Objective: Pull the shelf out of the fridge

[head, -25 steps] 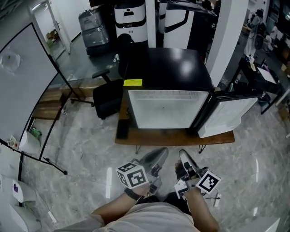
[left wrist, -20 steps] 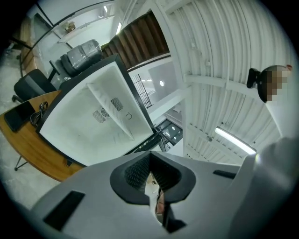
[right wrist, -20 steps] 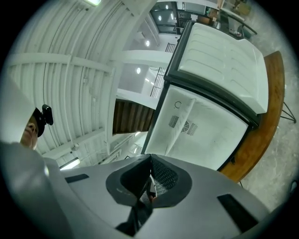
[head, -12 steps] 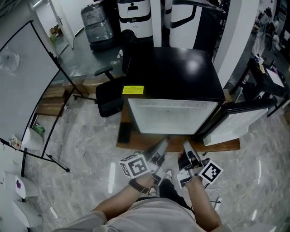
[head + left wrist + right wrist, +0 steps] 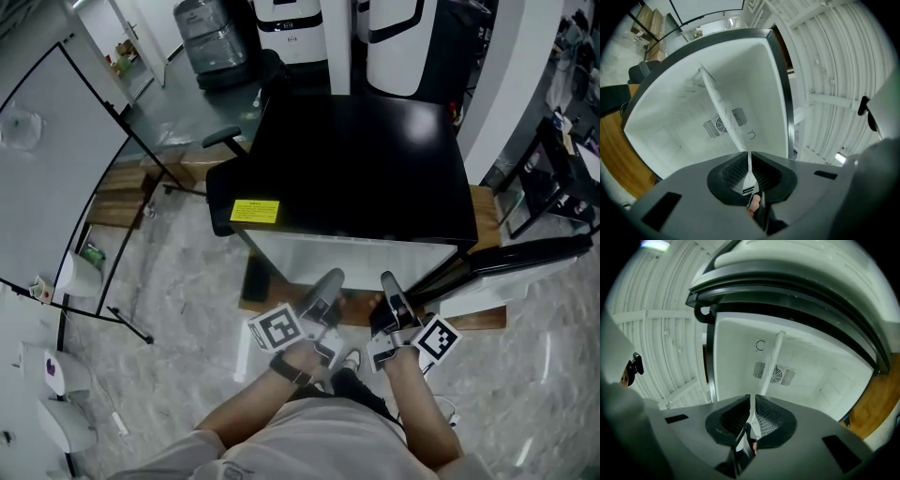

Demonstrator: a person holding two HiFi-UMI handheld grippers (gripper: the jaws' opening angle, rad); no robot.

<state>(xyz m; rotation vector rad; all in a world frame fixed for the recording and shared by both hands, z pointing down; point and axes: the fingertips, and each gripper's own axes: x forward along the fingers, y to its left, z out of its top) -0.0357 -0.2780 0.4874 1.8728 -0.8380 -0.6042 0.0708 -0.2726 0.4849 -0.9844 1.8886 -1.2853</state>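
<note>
Both tools have come forward to the mouth of the fridge (image 5: 356, 169); the left gripper (image 5: 329, 278) and the right gripper (image 5: 387, 279) are side by side, each with its jaws pressed together on nothing. Straight ahead of their tips, the shelf (image 5: 720, 105) sits in its place inside, seen edge-on and not gripped. I judge the approach nearly finished, but the jaws must open before they can take the shelf's front edge.
</note>
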